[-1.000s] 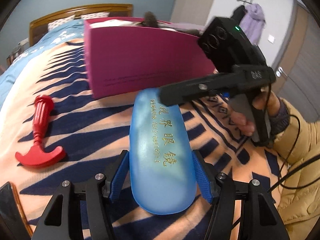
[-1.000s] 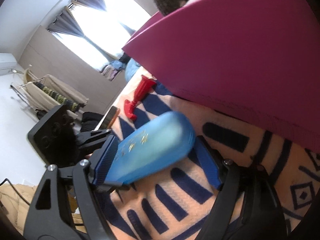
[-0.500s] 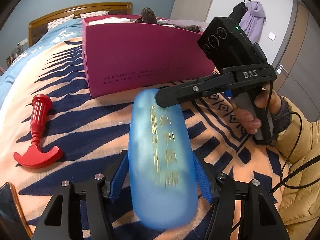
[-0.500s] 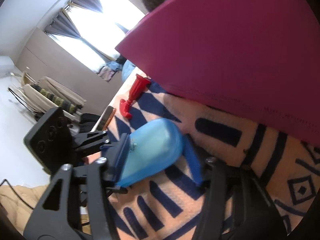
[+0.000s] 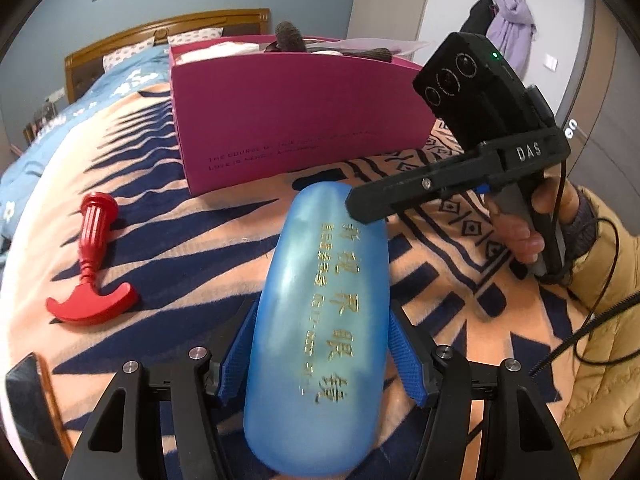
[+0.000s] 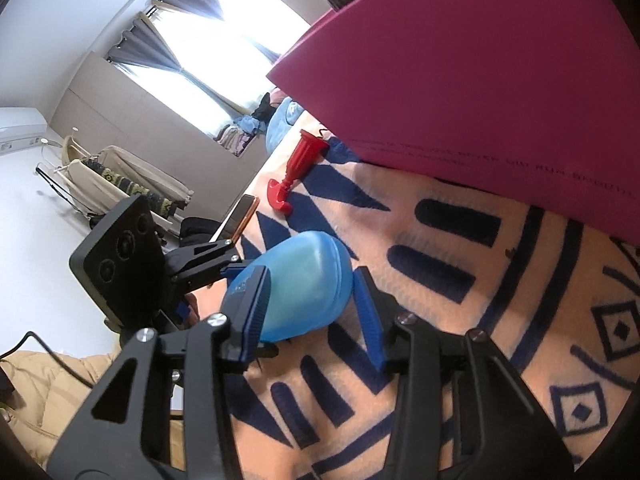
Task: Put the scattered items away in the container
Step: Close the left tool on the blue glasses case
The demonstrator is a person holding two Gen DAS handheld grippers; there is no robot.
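A home bedroom: bed (image 5: pixel 120 264) with wooden headboard (image 5: pixel 160 30), likely wardrobe (image 6: pixel 132 120).

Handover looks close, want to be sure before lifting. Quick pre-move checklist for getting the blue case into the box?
1. Left gripper shut on the blue glasses case: ok, both pads against its sides.
2. Right gripper on the case's far end: its jaws have just been closing; near pad touches, far pad contact cannot tell.
3. Case off the blanket: cannot tell.
4. Magenta box open on top: ok, though items already poke above the rim.
5. Free space inside the box: cannot tell.
6. Red toy hammer clear of the path: ok, off to the side.
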